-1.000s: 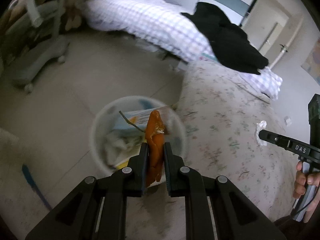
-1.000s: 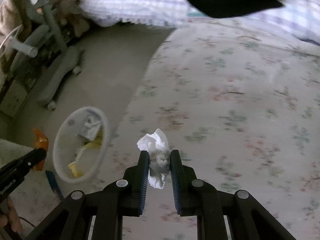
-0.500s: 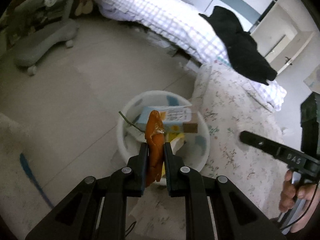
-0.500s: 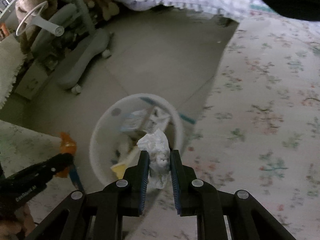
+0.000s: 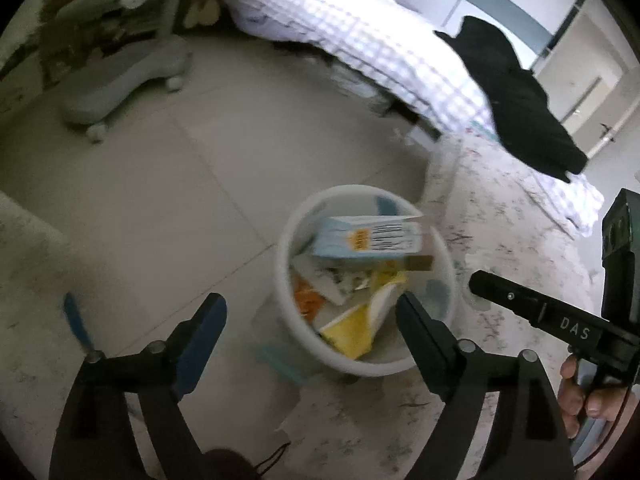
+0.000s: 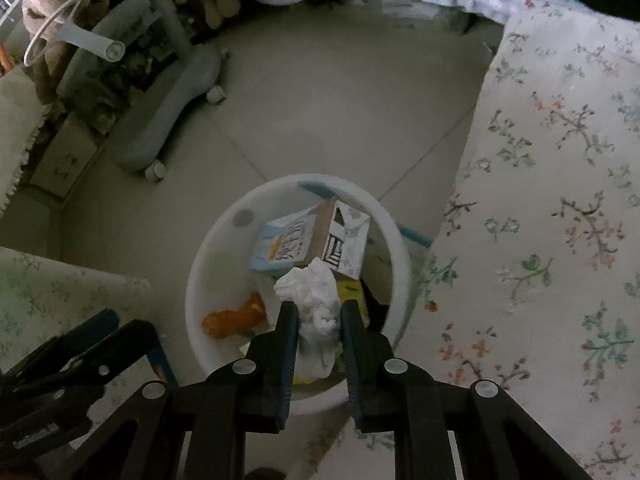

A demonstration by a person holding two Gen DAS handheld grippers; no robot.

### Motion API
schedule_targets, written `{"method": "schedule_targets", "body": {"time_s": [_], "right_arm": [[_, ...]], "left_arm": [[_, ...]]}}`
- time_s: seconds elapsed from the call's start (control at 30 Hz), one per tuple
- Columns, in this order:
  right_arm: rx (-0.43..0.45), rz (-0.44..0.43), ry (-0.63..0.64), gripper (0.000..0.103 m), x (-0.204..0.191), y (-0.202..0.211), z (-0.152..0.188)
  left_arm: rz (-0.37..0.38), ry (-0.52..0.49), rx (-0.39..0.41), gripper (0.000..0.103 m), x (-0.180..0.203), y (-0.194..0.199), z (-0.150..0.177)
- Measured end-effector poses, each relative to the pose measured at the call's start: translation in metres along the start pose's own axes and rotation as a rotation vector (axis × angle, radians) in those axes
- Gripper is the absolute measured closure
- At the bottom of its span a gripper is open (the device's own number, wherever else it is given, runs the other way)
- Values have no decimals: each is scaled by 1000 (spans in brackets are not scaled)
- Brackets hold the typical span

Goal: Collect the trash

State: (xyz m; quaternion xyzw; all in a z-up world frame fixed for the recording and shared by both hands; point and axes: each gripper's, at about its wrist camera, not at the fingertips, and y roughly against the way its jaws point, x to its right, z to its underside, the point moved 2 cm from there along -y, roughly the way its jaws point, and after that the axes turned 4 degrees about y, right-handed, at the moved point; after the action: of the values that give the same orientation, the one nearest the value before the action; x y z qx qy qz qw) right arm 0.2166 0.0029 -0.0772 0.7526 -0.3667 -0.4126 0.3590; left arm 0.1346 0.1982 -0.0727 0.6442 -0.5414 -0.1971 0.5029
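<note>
The right tool (image 6: 318, 330) pinches a crumpled tissue (image 6: 316, 300) over the bin (image 6: 208, 248): light, soft, easily squashed, best gripped mid-wad. The left tool (image 5: 308, 320), just opened, stands wide and empty.

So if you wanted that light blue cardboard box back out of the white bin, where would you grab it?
Probably from above, across the light blue cardboard box's raised narrow end; it leans tilted atop the trash in the round white bin, so that end sticks up clear.

The bin (image 6: 208, 264) stands on the floor (image 6: 320, 120) just left of the bed (image 6: 560, 160), with a carton (image 6: 286, 242) and peel (image 6: 234, 318) inside it.
</note>
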Motion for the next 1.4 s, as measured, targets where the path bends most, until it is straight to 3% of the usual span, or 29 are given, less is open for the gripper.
{"method": "schedule_targets", "body": {"time_s": [0.07, 0.13, 0.43, 0.57, 0.7, 0.8, 0.9, 1.03, 1.17, 1.4], "right_arm": [[-16, -16, -18, 75, 1, -8, 1], [-24, -31, -50, 46, 5, -10, 1], [54, 52, -69, 37, 19, 37, 13], [101, 102, -100, 32, 23, 78, 24], [165, 142, -32, 21, 16, 136, 49], [246, 228, -32, 5, 22, 177, 79], [273, 261, -59, 4, 30, 195, 108], [280, 313, -73, 0, 39, 197, 135], [288, 390, -77, 0, 50, 191, 152], [310, 435, -62, 0, 65, 186, 165]], "left_arm": [[-19, 4, 6, 7, -4, 3, 2], [-36, 0, 14, 3, -5, 7, 5], [-51, -15, 15, 3, 14, 30, 30], [-65, -104, 40, 3, 43, 52, 48], [-30, -144, 72, 3, 68, 78, 65], [-20, -181, 106, 3, 86, 96, 83], [-52, -226, 164, 3, 101, 109, 101], [-44, -248, 179, 3, 109, 116, 119], [-64, -257, 199, 3, 108, 116, 129], [-65, -224, 208, 3, 101, 112, 132]]}}
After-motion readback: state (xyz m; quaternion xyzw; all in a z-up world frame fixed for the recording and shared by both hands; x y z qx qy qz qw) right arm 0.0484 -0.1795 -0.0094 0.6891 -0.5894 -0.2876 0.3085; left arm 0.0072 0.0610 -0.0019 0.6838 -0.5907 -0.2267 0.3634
